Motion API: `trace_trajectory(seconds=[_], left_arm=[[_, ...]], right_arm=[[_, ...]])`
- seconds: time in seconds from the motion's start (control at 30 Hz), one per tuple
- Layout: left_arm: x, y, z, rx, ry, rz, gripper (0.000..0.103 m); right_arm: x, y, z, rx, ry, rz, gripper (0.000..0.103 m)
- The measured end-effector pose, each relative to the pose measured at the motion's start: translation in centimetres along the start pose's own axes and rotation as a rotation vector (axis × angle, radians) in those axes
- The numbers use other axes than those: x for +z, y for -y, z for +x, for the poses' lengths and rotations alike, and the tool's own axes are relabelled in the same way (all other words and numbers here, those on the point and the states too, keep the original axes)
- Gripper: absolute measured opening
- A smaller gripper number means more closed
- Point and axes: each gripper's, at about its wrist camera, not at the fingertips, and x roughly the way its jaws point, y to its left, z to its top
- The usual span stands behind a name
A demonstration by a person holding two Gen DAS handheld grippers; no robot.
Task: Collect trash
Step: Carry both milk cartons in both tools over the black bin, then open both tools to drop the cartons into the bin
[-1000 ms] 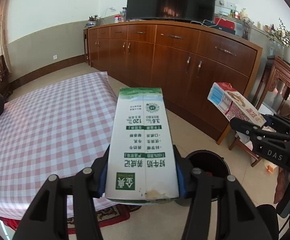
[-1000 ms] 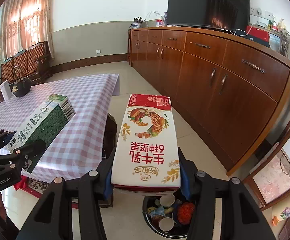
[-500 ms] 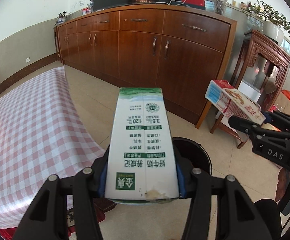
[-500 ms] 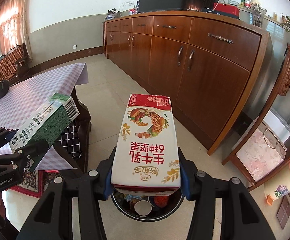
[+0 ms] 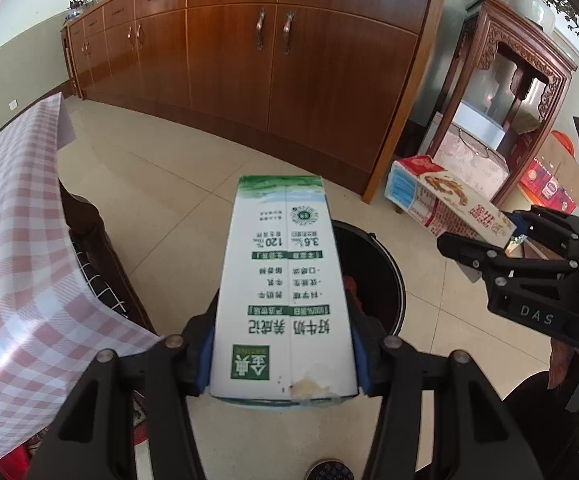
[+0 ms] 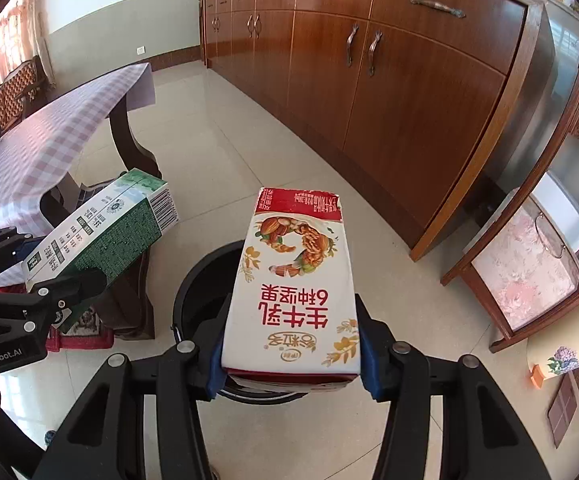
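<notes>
My left gripper (image 5: 283,354) is shut on a green and white milk carton (image 5: 283,288), held lengthwise above the floor. The carton also shows in the right wrist view (image 6: 101,232). My right gripper (image 6: 289,350) is shut on a red and white milk carton (image 6: 295,280), which also shows in the left wrist view (image 5: 441,200). A black trash bin (image 5: 385,280) stands on the floor right under both cartons; its rim shows in the right wrist view (image 6: 193,280). Both cartons hang over the bin's opening.
A table with a pink checked cloth (image 5: 13,248) stands to the left, with a dark chair (image 5: 101,264) beside it. A long wooden sideboard (image 5: 289,60) runs along the far side. A carved wooden stand (image 5: 505,92) and boxes sit at the right.
Both grippers have swung away from the table and tilted down toward the bin, each carrying its carton. The bin now lies directly below both cartons.
</notes>
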Motion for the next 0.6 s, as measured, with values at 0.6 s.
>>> trace_trajectory(seconds=[0.6], left_arm=[[-0.2,1.3,11.4,0.008,-0.233,0.041,0.094]], right_arm=[[-3.4,0.4,13.4,0.092,-0.243,-0.148,0.088]])
